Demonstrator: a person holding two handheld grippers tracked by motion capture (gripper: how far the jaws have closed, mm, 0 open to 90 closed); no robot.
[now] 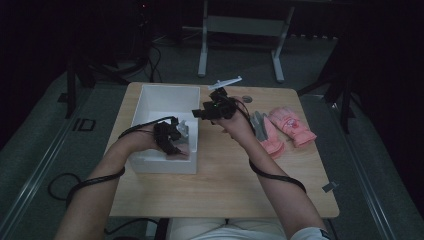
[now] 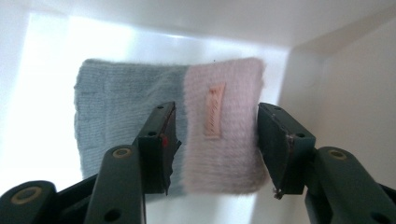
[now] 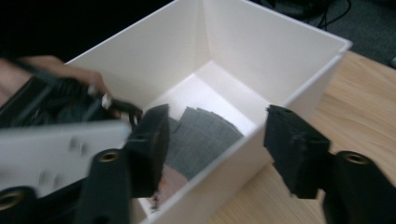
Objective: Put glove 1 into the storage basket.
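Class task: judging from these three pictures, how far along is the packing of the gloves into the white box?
Done: one grey and pink glove lies on the floor of the white box. In hand: the left gripper stands open over that glove, its pads off it; the right gripper is open above the box rim. Left: two pink gloves lie on the table.
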